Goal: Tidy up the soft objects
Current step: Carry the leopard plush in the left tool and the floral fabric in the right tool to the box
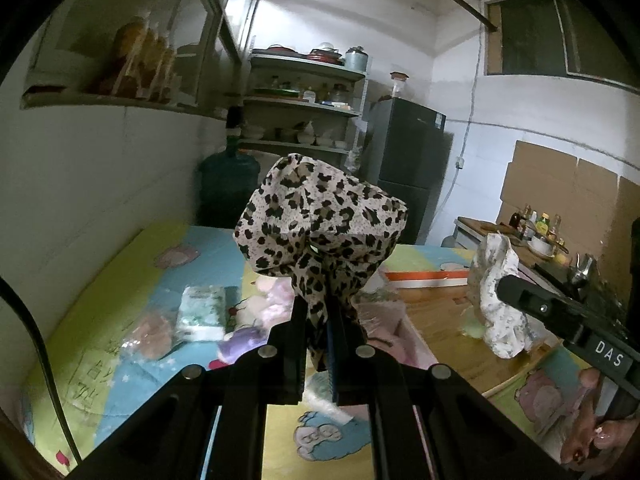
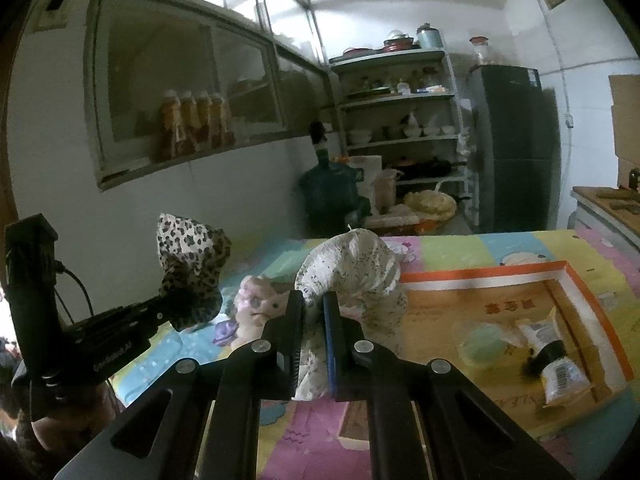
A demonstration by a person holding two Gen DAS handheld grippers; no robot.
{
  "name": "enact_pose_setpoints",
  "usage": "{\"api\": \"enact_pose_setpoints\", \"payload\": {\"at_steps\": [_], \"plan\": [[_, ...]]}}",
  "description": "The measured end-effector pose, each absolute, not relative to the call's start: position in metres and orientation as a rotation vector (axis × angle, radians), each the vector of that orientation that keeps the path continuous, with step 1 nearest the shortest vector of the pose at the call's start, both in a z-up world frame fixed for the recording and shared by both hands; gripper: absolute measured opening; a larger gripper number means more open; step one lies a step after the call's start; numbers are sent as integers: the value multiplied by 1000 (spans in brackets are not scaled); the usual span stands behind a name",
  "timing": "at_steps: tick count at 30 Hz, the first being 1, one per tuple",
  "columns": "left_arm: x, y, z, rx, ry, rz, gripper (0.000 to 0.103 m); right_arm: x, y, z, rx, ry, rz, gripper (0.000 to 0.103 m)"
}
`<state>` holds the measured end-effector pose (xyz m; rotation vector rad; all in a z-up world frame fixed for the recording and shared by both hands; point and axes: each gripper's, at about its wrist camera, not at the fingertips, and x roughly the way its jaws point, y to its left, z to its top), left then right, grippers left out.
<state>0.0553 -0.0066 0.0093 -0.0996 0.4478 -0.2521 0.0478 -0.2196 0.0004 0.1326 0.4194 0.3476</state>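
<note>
My left gripper (image 1: 317, 312) is shut on a leopard-print cloth (image 1: 320, 224) and holds it up above the colourful mat (image 1: 100, 312). The cloth also shows in the right wrist view (image 2: 190, 264) at the left gripper's tip (image 2: 170, 310). My right gripper (image 2: 313, 304) is shut on a white floral cloth (image 2: 352, 272), held up over the mat near the box edge; it also shows in the left wrist view (image 1: 498, 300). A pink plush toy (image 2: 260, 304) and a purple soft item (image 2: 224, 330) lie on the mat between the grippers.
An orange-rimmed cardboard box (image 2: 580, 280) on the right holds a green round item (image 2: 482, 344) and a packet (image 2: 556, 364). Wrapped packets (image 1: 202, 312) lie on the mat at left. A water jug (image 2: 330, 192), shelves (image 2: 400, 120) and a fridge (image 2: 516, 148) stand behind.
</note>
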Motion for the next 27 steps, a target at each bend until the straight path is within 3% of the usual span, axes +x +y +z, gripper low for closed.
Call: {"api": "enact_pose_setpoints", "payload": {"at_steps": [27], "plan": [[86,-117,20,-2,491,-406,8,39,-322,17,187,370,185,10]]}}
